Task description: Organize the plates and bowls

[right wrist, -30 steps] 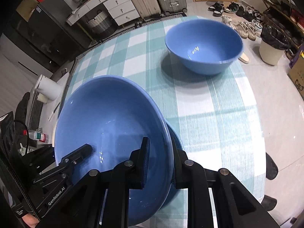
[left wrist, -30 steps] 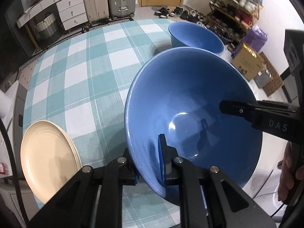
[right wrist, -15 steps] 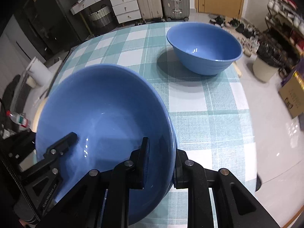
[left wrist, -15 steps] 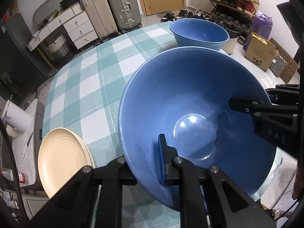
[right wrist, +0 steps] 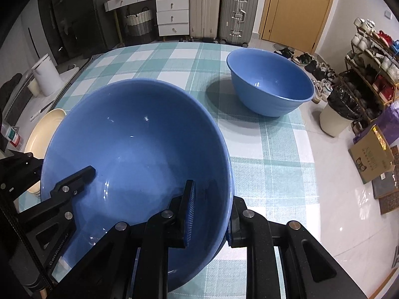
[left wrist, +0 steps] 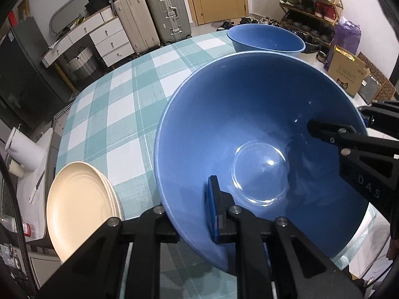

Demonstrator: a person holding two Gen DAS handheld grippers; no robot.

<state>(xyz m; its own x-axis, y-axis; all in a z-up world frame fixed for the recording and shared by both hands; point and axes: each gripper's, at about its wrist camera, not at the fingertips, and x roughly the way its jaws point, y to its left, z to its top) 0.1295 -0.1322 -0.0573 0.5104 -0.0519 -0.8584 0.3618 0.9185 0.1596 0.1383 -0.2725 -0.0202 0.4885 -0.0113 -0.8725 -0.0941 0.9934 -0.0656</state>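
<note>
A large blue bowl (left wrist: 261, 129) (right wrist: 134, 149) hangs over the near part of the checked table (left wrist: 119, 114) (right wrist: 274, 159), held by its rim from two sides. My left gripper (left wrist: 189, 214) is shut on the near rim, one pad inside and one outside. On the opposite rim my right gripper (right wrist: 212, 214) is shut the same way. Each gripper shows in the other's view: the right gripper (left wrist: 324, 129), the left gripper (right wrist: 82, 174). A second blue bowl (left wrist: 266, 37) (right wrist: 271, 84) stands at the table's far right. A stack of cream plates (left wrist: 77, 209) (right wrist: 45, 129) lies at the left edge.
Beside the table on the left is a side surface with a white cup (left wrist: 22, 152) (right wrist: 47, 74) and a small bottle (right wrist: 11, 134). A bin (right wrist: 339, 114), a cardboard box (right wrist: 371, 154) and a shoe rack (right wrist: 374, 57) stand on the floor to the right.
The held bowl has tipped closer to level and sunk a little toward the table. Both views have swung up to show more of the room. Both grips hold as before.
</note>
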